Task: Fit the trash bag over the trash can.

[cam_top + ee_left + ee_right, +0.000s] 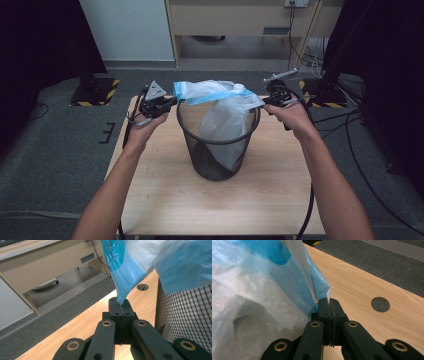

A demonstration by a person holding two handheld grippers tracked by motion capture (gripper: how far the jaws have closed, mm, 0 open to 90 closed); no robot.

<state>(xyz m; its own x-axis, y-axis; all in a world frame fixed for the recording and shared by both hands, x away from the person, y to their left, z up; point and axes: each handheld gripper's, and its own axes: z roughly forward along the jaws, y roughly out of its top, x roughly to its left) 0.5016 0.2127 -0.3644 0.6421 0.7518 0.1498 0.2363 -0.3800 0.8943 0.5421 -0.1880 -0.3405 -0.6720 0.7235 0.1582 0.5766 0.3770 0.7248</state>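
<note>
A black wire-mesh bin (218,145) stands on the wooden table (165,200). A white plastic bag with a blue top band (220,95) hangs into the bin, its mouth stretched between both grippers above the rim. My left gripper (172,101) is shut on the blue edge of the bag (125,275) at the bin's left; its jaws (121,306) pinch the film. At the bin's right my right gripper (264,101) is shut on the bag's other edge (312,290), which runs into the closed jaws (329,302). The mesh wall (185,315) stands close by the left gripper.
The table has a round cable hole (380,304) near its far edge, also seen as the cable hole (142,287). A light wood cabinet (240,20) stands behind on the grey carpet. Stands with yellow-black striped bases (95,92) flank the table. Cables trail from both grippers.
</note>
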